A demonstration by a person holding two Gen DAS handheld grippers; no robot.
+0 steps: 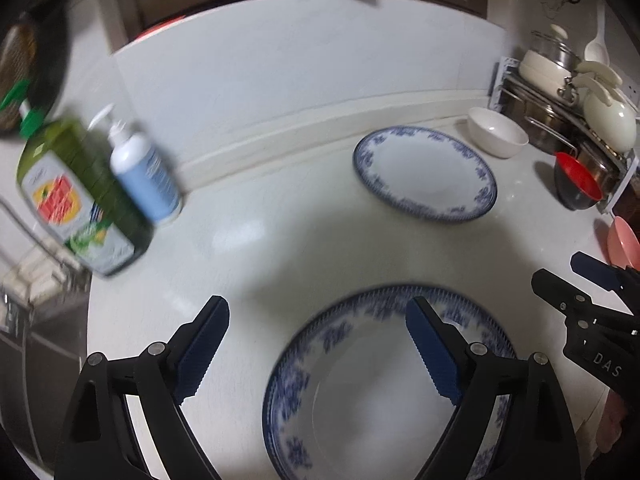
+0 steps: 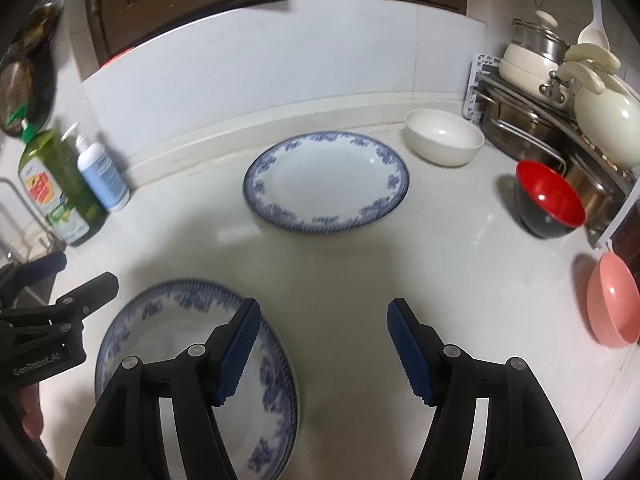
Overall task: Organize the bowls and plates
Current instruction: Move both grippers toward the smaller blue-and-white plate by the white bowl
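Both claws spread, holding nothing. Left claw (image 1: 318, 344) hangs over the near plate (image 1: 360, 400), its right finger above the plate's bowl, left finger over bare tabletop (image 1: 280, 240). Right claw (image 2: 324, 344) sits just right of that same plate, left finger overlapping its rim. Far plate (image 2: 326, 180) lies flat mid-tabletop, apart from the near one. White bowl (image 2: 444, 136) just beyond it by the wall. Red bowl (image 2: 550, 200) and pink bowl (image 2: 612, 300) at the right, tilted. Soap bottles (image 2: 80, 184) far left; pot rack (image 2: 560, 100) far right.
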